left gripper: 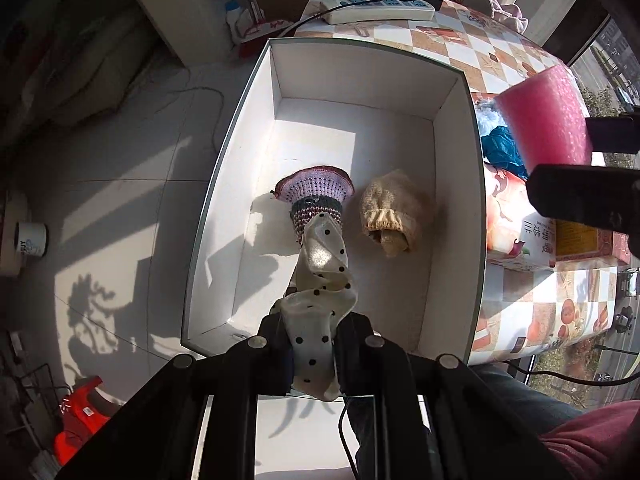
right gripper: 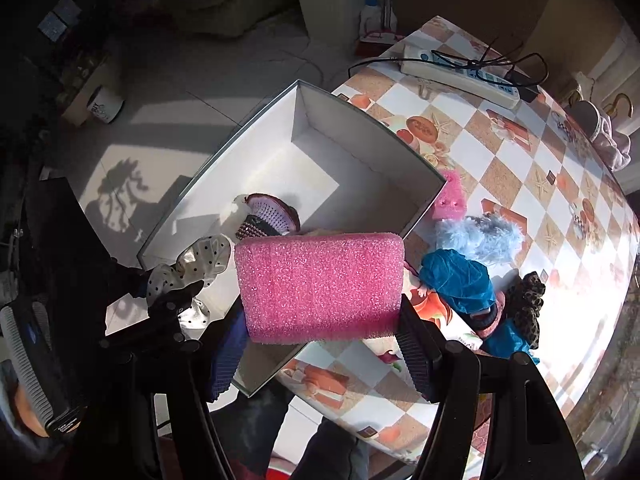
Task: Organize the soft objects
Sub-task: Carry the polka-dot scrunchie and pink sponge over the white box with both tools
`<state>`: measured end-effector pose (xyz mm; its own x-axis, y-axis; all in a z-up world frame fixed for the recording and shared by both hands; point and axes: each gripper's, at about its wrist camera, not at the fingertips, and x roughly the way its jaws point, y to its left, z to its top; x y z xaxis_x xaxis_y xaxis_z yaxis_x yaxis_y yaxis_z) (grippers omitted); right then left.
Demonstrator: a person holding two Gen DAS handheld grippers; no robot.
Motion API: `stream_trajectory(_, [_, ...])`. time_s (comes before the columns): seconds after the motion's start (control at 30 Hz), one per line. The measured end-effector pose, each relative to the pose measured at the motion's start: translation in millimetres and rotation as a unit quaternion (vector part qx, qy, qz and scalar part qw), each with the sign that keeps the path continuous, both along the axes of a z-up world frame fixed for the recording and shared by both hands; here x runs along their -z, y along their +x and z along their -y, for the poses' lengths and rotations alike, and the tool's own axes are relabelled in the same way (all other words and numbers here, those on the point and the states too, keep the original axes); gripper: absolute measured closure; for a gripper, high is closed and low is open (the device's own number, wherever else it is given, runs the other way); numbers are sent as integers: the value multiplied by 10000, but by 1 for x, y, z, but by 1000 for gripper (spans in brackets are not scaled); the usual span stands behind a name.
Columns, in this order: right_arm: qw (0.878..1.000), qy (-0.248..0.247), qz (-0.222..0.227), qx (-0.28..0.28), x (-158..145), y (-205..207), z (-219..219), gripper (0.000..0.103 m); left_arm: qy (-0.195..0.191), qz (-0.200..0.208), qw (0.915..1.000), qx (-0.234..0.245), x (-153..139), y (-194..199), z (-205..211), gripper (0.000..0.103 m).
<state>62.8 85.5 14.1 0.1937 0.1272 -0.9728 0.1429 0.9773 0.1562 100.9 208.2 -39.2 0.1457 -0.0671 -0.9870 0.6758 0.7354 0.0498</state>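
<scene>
My left gripper (left gripper: pixel 312 344) is shut on a white scarf with black dots (left gripper: pixel 320 276), which hangs down into the white box (left gripper: pixel 460 184). On the box floor lie a purple crocheted piece (left gripper: pixel 316 192) and a beige knitted pouch (left gripper: pixel 394 210). My right gripper (right gripper: pixel 320 320) is shut on a pink foam block (right gripper: pixel 320 286), held over the box's near right wall (right gripper: pixel 424 208). The dotted scarf (right gripper: pixel 196 268) and the left gripper (right gripper: pixel 172 304) show at the left in the right wrist view. The pink foam block (left gripper: pixel 544 120) appears at the right in the left wrist view.
On the checkered tablecloth (right gripper: pixel 500 168) beside the box lie a blue cloth (right gripper: pixel 460 284), a pale blue fluffy item (right gripper: pixel 484 236), a pink fluffy item (right gripper: pixel 452 200) and a leopard-print piece (right gripper: pixel 528 300). A power strip (right gripper: pixel 460 72) with cables lies at the far edge. A carton (left gripper: pixel 520 240) sits by the box.
</scene>
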Motion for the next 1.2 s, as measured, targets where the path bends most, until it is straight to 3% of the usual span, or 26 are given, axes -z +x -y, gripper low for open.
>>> stream_trajectory(0.77, [9998, -189, -72, -90, 9, 13, 2, 33, 20, -19, 10000, -24, 3, -2, -4, 86])
stream_trajectory(1.2, [9976, -609, -33, -321, 9, 24, -6, 33, 78, -71, 9999, -71, 10, -4, -6, 86])
